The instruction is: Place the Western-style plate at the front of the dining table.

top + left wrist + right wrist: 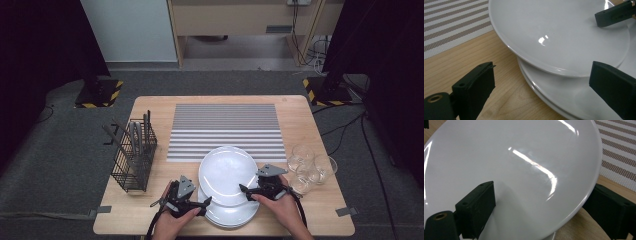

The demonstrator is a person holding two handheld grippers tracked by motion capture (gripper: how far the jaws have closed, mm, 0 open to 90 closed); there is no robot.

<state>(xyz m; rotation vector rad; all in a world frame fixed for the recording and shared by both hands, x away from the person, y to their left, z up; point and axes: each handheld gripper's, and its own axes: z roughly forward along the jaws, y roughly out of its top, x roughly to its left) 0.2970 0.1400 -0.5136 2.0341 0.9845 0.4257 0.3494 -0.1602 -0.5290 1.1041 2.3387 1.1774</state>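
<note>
The right gripper point(246, 189) clamps the rim of the top round white ceramic plate point(227, 172), tilted over the stack of white plates point(232, 216). The left gripper point(204, 202), jaws spread apart, straddles the stack's rim.

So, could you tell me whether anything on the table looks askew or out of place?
Only the top plate: it sits tilted and shifted toward the striped mat, off-centre on the plate stack. The right gripper straddles its rim, so it seems mid-lift. Nothing looks spilled or broken.
</note>
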